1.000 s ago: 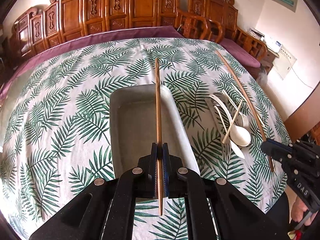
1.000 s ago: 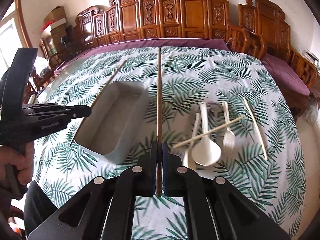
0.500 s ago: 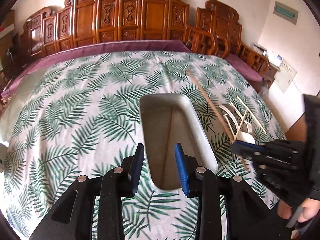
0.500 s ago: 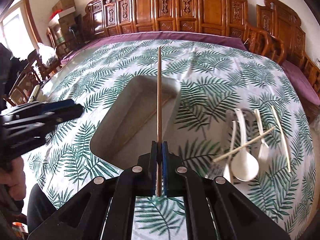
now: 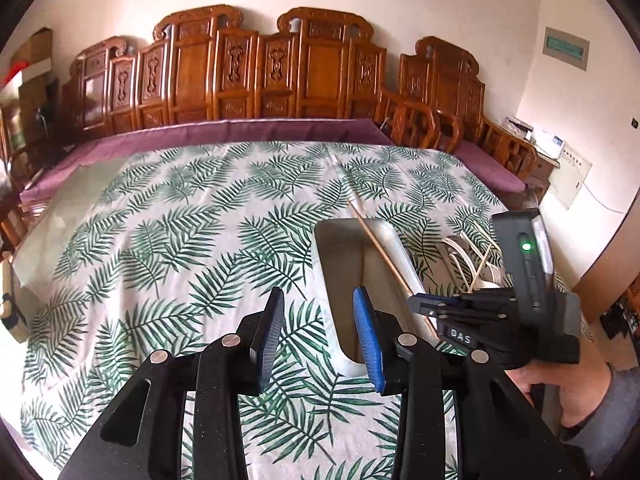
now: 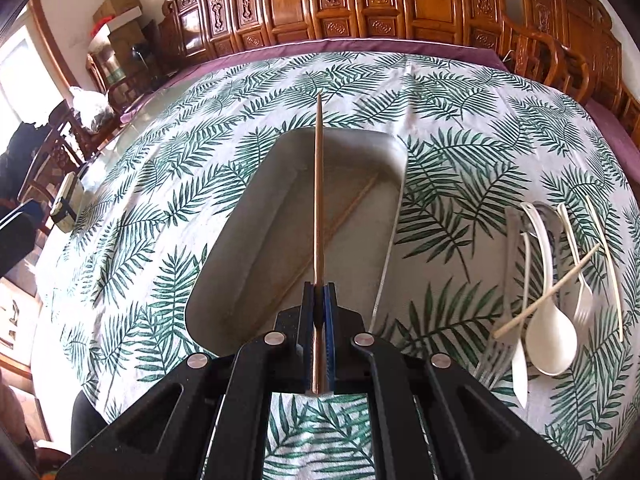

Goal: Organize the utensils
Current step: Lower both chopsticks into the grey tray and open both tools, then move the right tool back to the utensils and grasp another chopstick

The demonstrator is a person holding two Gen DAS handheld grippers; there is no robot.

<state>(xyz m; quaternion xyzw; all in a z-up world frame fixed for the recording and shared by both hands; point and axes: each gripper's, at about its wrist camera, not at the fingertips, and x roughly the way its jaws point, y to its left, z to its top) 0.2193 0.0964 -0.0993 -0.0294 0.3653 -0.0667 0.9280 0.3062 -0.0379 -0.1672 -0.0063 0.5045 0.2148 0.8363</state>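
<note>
Landmark = the grey tray (image 6: pixel 256 248) sitting on the table (image 5: pixel 168 240) w/ the palm-leaf cloth.

Right claw (image 6: pixel 318 320) is clamped shut on a brown chopstick (image 6: pixel 318 184), pads pinching it near the thick end. The stick runs straight out over the tray, tip past the tray's far rim. In the left wrist view the same claw (image 5: pixel 416 304) sits over the tray's right rim, w/ the person's hand (image 5: pixel 568 396) and grey sleeve behind it.

Left claw (image 5: pixel 316 332) is open, nothing between the blue pads. Its jaws have just been opening. It hangs over the near-left corner of the tray, mostly above bare cloth.

Inside the tray: a second chopstick (image 6: pixel 328 236) lies diagonally on the floor, from the far right corner toward the near end. The held stick crosses right above it, so the two overlap in the right wrist view.

Right of the tray, apart from it, is the leftover pile: white spoon (image 6: pixel 548 300), white fork (image 6: pixel 580 280), a metal fork (image 6: pixel 500 320), a pale chopstick (image 6: pixel 548 292) lying across them, and another pale stick (image 6: pixel 608 264) on the far side. Can't tell exactly what else is under the spoon.

Behind the tray: purple cushion strip along the table's far edge, then a row of carved wooden chairs (image 5: pixel 256 76). Cardboard boxes (image 6: pixel 120 20) far left of the tray.
</note>
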